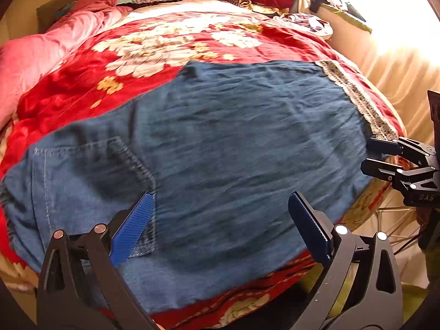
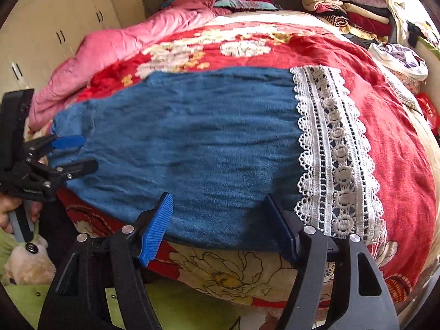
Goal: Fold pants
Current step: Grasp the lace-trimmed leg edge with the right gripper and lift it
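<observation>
Blue denim pants (image 1: 220,143) lie flat on the red floral bedspread (image 1: 68,88), back pocket (image 1: 90,176) at the near left and white lace hem (image 1: 357,99) at the right. My left gripper (image 1: 220,228) is open and empty, hovering over the waist end. In the right wrist view the pants (image 2: 192,137) spread across the middle with the lace hem (image 2: 335,151) to the right. My right gripper (image 2: 220,225) is open and empty over the near edge by the hem. The left gripper (image 2: 78,154) shows at the left, the right gripper (image 1: 368,155) at the right.
A pink quilt (image 2: 123,44) is bunched at the back left. Stacks of folded clothes (image 2: 349,8) sit at the back right, a bag of laundry (image 2: 398,57) beside them. The bed's front edge (image 2: 233,272) is close below. A plush toy (image 2: 24,266) lies low left.
</observation>
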Available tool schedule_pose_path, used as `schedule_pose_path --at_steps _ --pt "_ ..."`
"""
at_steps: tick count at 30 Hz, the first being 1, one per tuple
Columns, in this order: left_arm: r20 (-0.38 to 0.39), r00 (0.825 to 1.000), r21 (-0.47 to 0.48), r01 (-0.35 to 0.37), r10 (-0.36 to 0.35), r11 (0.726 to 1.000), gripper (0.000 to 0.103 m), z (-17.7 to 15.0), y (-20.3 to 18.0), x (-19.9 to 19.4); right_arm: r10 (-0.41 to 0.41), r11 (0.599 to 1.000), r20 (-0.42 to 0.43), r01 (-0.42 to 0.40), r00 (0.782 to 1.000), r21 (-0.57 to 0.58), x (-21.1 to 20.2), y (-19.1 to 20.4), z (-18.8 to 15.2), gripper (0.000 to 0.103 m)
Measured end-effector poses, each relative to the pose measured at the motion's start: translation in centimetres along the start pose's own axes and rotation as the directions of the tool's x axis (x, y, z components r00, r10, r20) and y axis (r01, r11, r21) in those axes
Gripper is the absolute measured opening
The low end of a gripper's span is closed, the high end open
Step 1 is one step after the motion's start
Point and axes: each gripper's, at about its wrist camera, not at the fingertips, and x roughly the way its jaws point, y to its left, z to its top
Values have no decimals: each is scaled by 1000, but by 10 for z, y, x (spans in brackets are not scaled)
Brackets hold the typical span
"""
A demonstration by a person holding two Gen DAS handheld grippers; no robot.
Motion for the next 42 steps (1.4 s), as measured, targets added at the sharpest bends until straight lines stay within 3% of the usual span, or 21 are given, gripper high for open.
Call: schedule_pose_path --at_steps 4,8,20,33,40,42 --pt "23 999 32 39 -40 999 92 20 -18 -7 -13 1000 102 10 995 25 -32 -12 2 68" --pt "36 998 87 41 -45 995 92 41 -40 -7 -66 995 135 55 989 80 -52 -36 0 68" --pt "35 995 230 81 -91 970 92 104 -97 20 -93 978 139 65 986 196 -58 -74 -19 68" --pt "-30 995 284 104 -100 953 92 151 -120 90 -61 974 133 29 989 226 -43 -86 -23 68" --pt "-61 986 279 168 -157 946 83 166 -115 116 -53 971 102 27 993 236 -26 -90 -21 68" --pt "-95 978 281 205 -186 938 71 168 -115 127 -53 972 99 29 994 233 -21 -89 -20 66"
